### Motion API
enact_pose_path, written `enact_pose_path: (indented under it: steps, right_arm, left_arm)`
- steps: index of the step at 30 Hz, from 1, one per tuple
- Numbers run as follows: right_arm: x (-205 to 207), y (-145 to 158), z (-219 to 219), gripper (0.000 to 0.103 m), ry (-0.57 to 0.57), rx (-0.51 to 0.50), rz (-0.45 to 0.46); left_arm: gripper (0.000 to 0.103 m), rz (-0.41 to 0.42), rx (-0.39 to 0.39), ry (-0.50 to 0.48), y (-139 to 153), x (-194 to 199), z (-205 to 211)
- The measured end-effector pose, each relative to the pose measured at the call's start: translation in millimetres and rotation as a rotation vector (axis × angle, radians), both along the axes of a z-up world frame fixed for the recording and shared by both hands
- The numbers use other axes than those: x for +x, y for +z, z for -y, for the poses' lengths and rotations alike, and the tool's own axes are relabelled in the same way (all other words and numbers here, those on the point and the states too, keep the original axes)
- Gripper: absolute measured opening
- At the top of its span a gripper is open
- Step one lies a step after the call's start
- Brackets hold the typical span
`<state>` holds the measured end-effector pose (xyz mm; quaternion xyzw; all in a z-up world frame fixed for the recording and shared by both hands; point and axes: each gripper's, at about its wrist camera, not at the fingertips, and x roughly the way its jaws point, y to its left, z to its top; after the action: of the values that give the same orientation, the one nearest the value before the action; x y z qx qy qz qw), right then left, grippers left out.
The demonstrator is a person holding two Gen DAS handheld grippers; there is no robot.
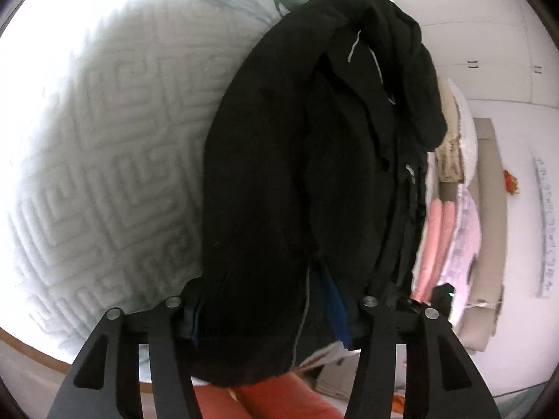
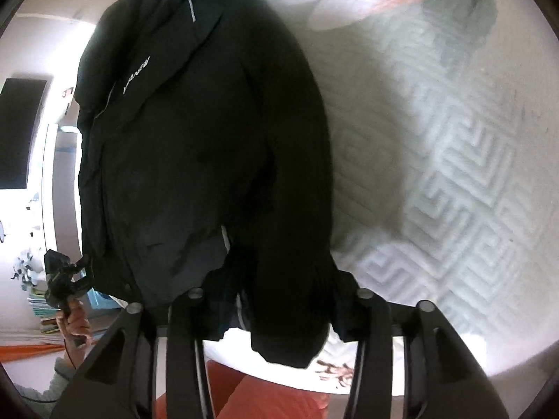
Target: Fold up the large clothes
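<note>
A large black jacket (image 1: 314,160) with thin grey trim lies bunched lengthwise on the white quilted bed (image 1: 104,139). My left gripper (image 1: 272,317) has its fingers wide apart around the jacket's near hem, where a blue lining shows; no clamping is visible. In the right wrist view the same jacket (image 2: 202,146), with a small white logo, runs away from my right gripper (image 2: 279,314). Its fingers are also apart with the near hem between them. The left gripper (image 2: 64,279), held in a hand, shows at the left of the right wrist view.
The bed cover (image 2: 436,174) has a raised maze pattern and a pink flower print at the far end. Orange fabric (image 1: 279,398) lies below the bed edge. Folded pink and lilac linens (image 1: 450,230), pillows and white wardrobe doors (image 1: 489,52) stand to the right.
</note>
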<state>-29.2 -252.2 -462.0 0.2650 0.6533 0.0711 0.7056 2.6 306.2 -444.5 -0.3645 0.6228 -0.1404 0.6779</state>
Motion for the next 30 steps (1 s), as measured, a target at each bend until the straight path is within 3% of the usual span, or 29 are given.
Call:
enact_pose_path:
  steps: [2,3,11,16,20,23,25,27,30]
  right_arm:
    - [5.6,8.9,-3.0,0.019,0.02,0.022,0.023]
    - [7.3,17.1,-3.7,0.017,0.025,0.021,0.038]
    - [60.3,104.6,10.4,0.012,0.036,0.041,0.129]
    - [146.5,168.3,21.2,0.012,-0.004,0.093,0.216]
    - [235.4,210.8,27.5,0.012,-0.026,0.143,0.316]
    - [311.7,215.9,26.7,0.012,-0.038,0.11,0.366]
    - [360.4,196.7,20.1,0.015,-0.061,0.085,0.352]
    - [404.5,160.3,12.1,0.02,-0.068,0.042,0.299]
    - [435.8,106.0,0.0,0.02,-0.059,-0.03,0.209]
  left_arm:
    - [0.028,0.025,0.016,-0.011,11.5,4.8,5.0]
    - [0.016,0.033,0.005,-0.007,19.0,8.3,2.5]
    - [0.015,0.198,-0.045,0.067,112.5,65.8,9.6]
    - [0.015,0.328,-0.104,0.16,169.7,142.1,4.0]
    - [0.017,0.418,-0.083,0.175,201.1,223.5,17.7]
    - [0.025,0.437,-0.06,0.221,197.2,289.0,29.3]
    - [0.032,0.398,-0.01,0.251,176.3,330.9,36.6]
    - [0.032,0.34,0.062,0.265,145.2,363.4,46.2]
    - [0.035,0.258,0.141,0.258,94.2,390.9,55.9]
